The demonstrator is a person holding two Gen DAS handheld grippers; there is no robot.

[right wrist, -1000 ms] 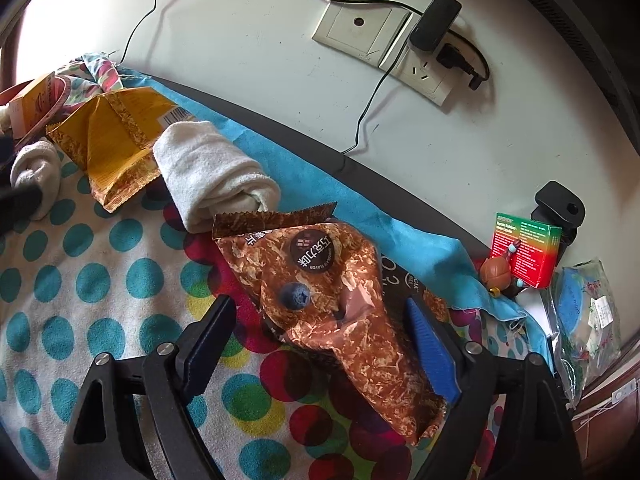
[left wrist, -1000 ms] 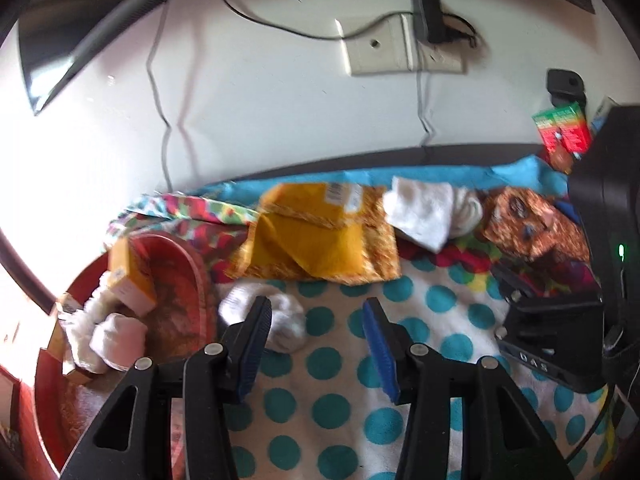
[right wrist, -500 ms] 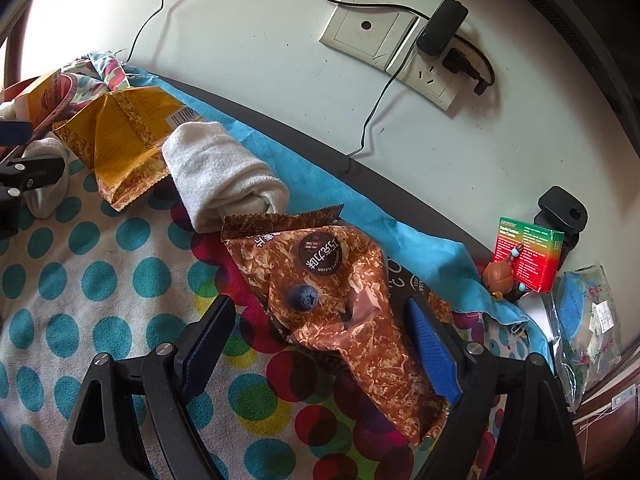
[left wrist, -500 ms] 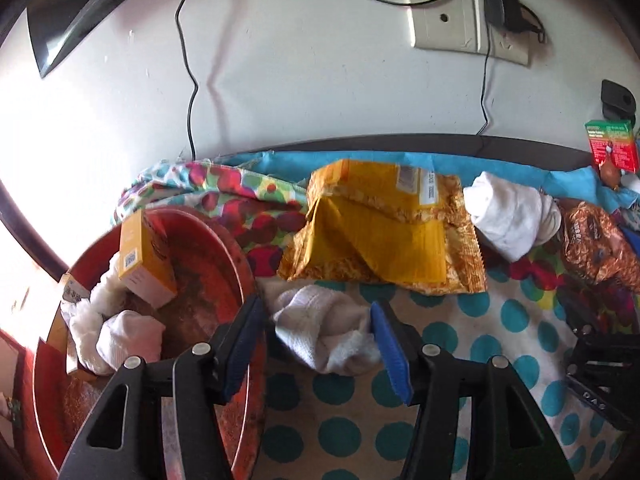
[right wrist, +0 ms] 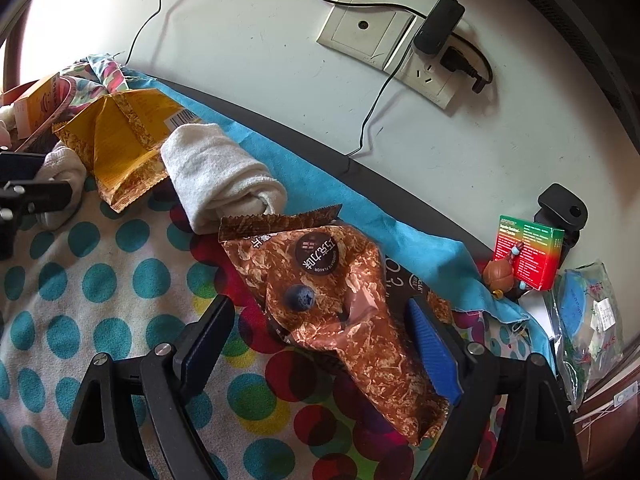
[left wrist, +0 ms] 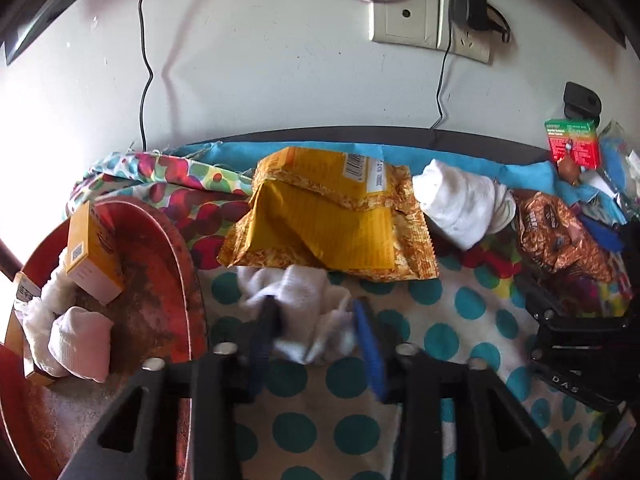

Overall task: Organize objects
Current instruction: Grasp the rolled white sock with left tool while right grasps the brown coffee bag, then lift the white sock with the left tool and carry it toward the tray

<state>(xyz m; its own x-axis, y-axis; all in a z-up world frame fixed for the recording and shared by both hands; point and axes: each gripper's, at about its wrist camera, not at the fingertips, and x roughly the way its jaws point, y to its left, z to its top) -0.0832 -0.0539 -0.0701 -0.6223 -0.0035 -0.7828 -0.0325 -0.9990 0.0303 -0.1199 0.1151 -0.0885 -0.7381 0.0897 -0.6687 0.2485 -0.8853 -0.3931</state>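
The left gripper (left wrist: 316, 320) has just been closing its jaws on the crumpled white sock (left wrist: 298, 292) — next a lift toward the red basin (left wrist: 176, 248) — while the right gripper (right wrist: 320, 332) gapes over the brown snack bag (right wrist: 340, 280).

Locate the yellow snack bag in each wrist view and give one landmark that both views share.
Left wrist: yellow snack bag at centre, just beyond the white sock between the left gripper fingers.
Right wrist: upper left, beside the rolled white towel.
Shared landmark: wall socket plate.
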